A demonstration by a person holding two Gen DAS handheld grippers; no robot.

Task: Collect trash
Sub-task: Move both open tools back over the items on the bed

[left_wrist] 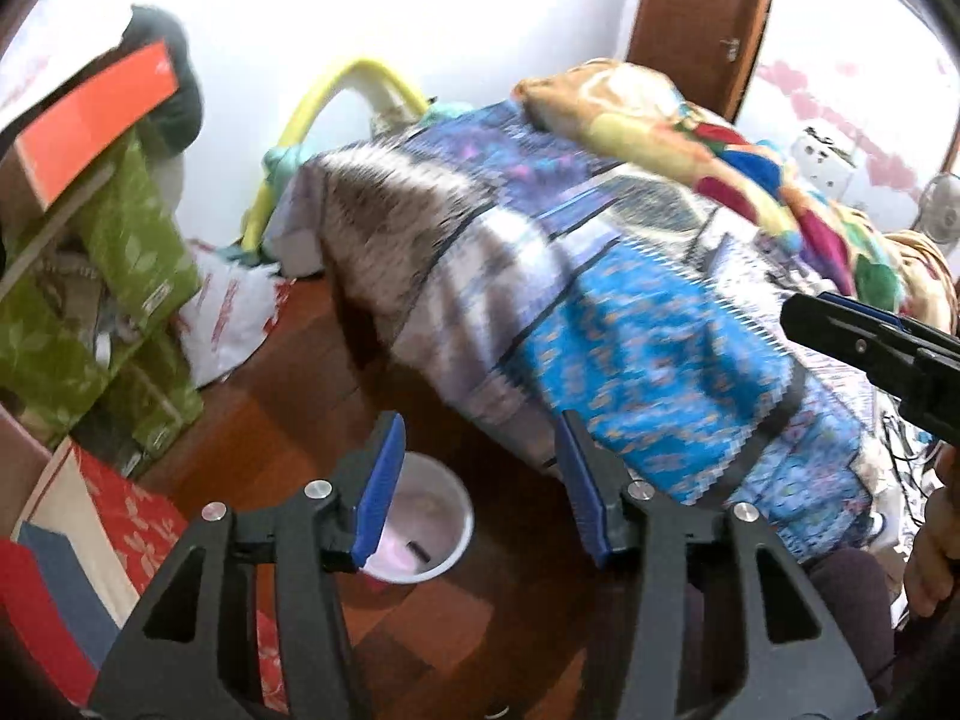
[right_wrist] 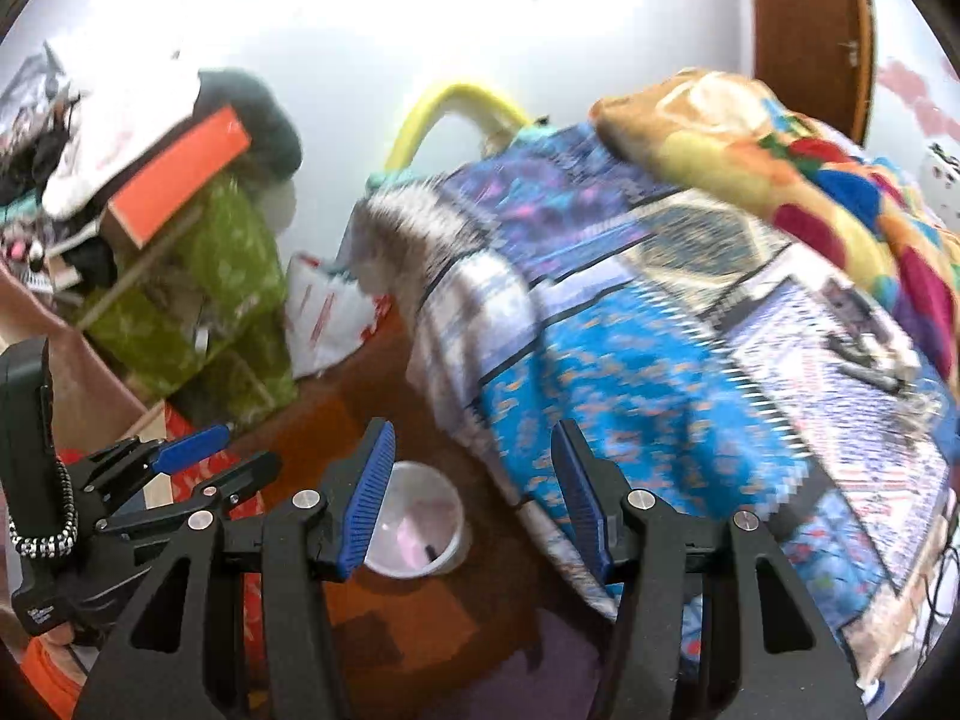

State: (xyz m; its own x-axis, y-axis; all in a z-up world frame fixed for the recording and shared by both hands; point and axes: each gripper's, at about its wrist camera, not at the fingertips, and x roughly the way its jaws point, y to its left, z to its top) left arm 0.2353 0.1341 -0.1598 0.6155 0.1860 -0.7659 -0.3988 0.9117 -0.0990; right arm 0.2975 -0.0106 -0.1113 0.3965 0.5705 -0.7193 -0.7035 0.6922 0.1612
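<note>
While both grippers hang above the wooden floor (left_wrist: 288,372), the scene reads:
Left gripper (left_wrist: 477,489): jaws apart, nothing between them.
Right gripper (right_wrist: 474,495): released, empty.
White bin (right_wrist: 447,501): lower centre of both views, a small dark scrap inside.
Bed's patchwork cover (left_wrist: 630,324): right of the bin.

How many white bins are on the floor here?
1. The white bin stands on the wooden floor beside the bed's patchwork cover, seen between the left gripper's open jaws. Others may hide behind the green boxes.
</note>
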